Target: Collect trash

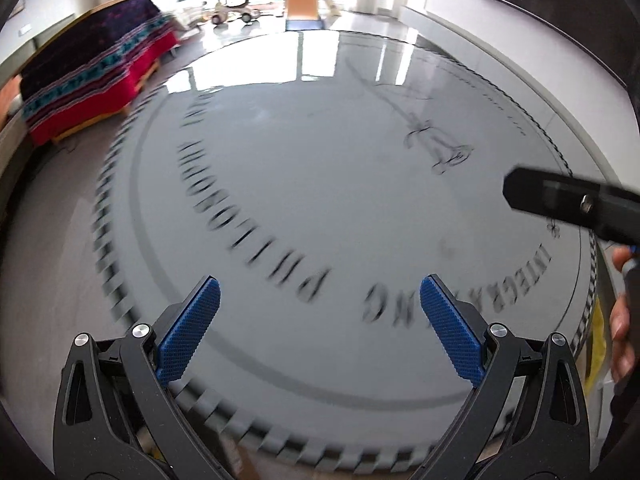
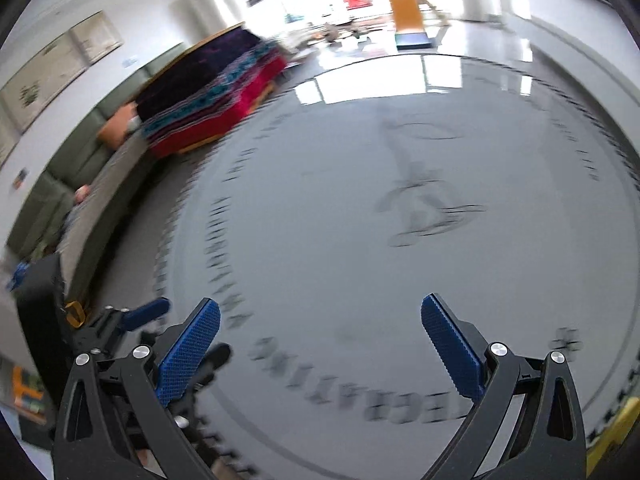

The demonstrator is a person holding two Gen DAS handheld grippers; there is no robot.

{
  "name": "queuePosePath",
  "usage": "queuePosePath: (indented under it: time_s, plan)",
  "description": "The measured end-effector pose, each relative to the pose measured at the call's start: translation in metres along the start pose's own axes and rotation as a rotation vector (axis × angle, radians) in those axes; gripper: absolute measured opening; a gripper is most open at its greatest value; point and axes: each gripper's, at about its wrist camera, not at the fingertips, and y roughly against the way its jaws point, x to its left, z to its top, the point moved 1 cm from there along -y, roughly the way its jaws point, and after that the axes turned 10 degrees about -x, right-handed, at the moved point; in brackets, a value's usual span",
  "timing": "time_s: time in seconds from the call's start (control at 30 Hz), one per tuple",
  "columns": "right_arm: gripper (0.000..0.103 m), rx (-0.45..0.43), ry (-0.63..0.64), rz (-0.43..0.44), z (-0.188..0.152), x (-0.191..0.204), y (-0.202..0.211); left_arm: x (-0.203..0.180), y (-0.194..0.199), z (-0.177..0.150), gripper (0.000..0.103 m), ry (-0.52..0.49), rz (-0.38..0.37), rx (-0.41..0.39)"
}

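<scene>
My left gripper [image 1: 320,300] is open and empty, held above a glossy grey floor with a large round emblem [image 1: 320,184] of dark lettering. My right gripper [image 2: 320,328] is open and empty above the same emblem [image 2: 400,240]. The right gripper's black body [image 1: 568,204] shows at the right edge of the left wrist view, with a hand below it. The left gripper [image 2: 132,328] shows at the lower left of the right wrist view. No trash item is clearly in view. Both views are motion-blurred.
A bench draped in a red, teal and dark patterned cloth [image 1: 92,72] stands at the left by the wall [image 2: 208,92]. Toy ride-ons [image 1: 232,10] and an orange slide [image 1: 302,0] stand at the far end. Something yellow [image 2: 616,424] lies at the lower right edge.
</scene>
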Motion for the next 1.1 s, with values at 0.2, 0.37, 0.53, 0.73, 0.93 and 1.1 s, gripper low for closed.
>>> queuePosePath:
  time_s: [0.2,0.37,0.53,0.73,0.93,1.1]
  plan:
    - [0.101,-0.034,-0.045,-0.174,-0.001,-0.064,-0.017,-0.023,-0.037,0.024,0.097,-0.01,-0.012,-0.027]
    - [0.101,-0.024,-0.056,-0.272,-0.003,-0.092,-0.042,-0.028,-0.068,0.036,0.097,-0.029,0.035,-0.028]
    - [0.1,-0.026,-0.028,-0.324,0.001,-0.103,-0.057,-0.017,-0.08,0.042,0.097,0.01,0.049,-0.019]
    - [0.101,-0.027,0.01,-0.359,-0.002,-0.102,-0.064,-0.015,-0.092,0.04,0.097,0.032,0.064,-0.008]
    - [0.101,-0.05,0.051,-0.409,-0.006,-0.096,-0.065,-0.021,-0.092,0.035,0.097,0.004,0.095,-0.021]
    - [0.101,-0.052,0.05,-0.411,-0.006,-0.097,-0.066,-0.023,-0.094,0.035,0.097,-0.005,0.105,-0.016]
